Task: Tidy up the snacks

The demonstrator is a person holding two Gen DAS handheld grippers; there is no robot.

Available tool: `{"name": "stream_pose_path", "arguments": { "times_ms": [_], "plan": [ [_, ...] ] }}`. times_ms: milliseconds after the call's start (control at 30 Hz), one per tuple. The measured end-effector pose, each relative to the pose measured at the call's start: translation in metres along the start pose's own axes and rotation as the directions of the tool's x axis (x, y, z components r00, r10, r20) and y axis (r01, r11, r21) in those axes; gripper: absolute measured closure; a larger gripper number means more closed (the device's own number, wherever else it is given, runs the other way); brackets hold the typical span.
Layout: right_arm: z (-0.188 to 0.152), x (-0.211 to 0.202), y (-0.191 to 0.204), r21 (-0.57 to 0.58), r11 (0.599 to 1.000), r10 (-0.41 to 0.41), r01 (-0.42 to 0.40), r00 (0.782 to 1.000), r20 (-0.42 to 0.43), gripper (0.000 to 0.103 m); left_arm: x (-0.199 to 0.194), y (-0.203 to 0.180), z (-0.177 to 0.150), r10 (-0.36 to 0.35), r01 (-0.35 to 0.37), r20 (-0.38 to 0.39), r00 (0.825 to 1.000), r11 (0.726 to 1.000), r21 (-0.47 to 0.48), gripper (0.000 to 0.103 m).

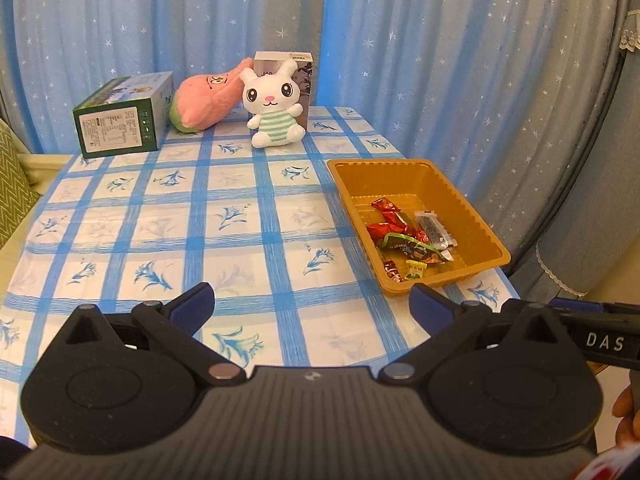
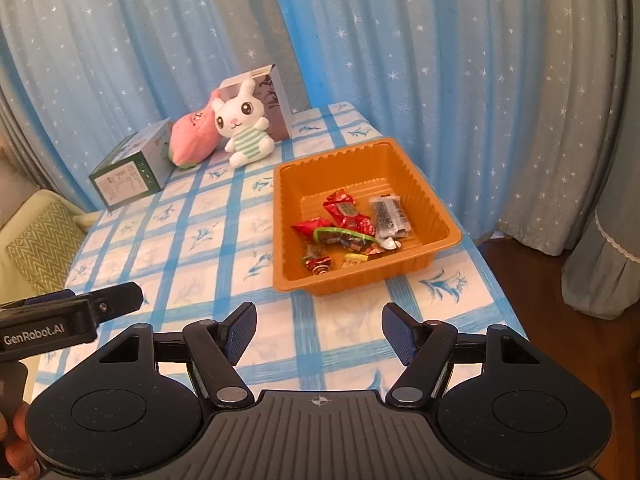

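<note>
We are holding both the left gripper (image 1: 312, 304) and the right gripper (image 2: 319, 330) released and empty; the snacks (image 2: 348, 228) are all lying in the orange tray (image 2: 416, 168) beyond our fingertips, so little looks left.

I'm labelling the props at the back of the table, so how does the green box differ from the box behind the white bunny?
The green box lies on its side, left of the pink plush; the grey box stands upright behind the bunny. The green box stands clear with a printed label facing the camera, while the bunny hides much of the grey box. Both are cardboard cartons at the table's far edge.
</note>
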State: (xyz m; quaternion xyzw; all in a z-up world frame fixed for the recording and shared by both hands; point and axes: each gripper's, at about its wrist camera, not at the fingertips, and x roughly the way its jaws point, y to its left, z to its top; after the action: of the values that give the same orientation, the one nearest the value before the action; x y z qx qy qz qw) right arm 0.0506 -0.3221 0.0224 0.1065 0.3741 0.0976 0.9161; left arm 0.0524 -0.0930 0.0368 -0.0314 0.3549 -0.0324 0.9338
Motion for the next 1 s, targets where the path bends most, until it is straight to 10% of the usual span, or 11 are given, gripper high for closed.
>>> {"name": "stream_pose_path", "arguments": {
  "times_ms": [1000],
  "plan": [
    [-0.02, -0.029, 0.036, -0.068, 0.997, 0.033, -0.032, 0.999, 0.013, 0.034, -0.035, 0.007, -0.021, 0.009, -0.009, -0.002, 1.0, 1.0, 0.01, 0.0]
  ]
}}
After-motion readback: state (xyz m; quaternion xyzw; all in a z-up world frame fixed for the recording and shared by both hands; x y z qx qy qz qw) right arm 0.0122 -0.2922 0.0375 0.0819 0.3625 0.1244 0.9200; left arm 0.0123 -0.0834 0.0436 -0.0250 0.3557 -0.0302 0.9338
